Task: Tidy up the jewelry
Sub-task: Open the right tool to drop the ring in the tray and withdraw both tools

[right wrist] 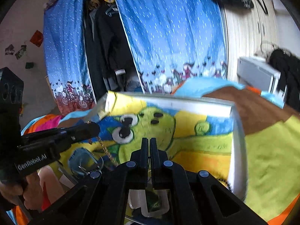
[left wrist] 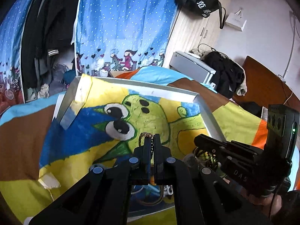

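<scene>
While the left tongs (left wrist: 152, 137) pinch it, the gold chain (right wrist: 105, 149) dangles below.

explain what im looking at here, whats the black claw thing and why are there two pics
Each black claw is a handheld gripper: a person holds one in each hand, with a fisheye camera looking along its fingers. One picture comes from each camera.

The left gripper is shut on a gold chain; in the right camera's view that chain dangles from it. The right gripper looks closed, and whether it holds anything is unclear.

Below them lies a white-framed cartoon painting on a colourful bedspread, with clear containers of jewelry nearby.
</scene>
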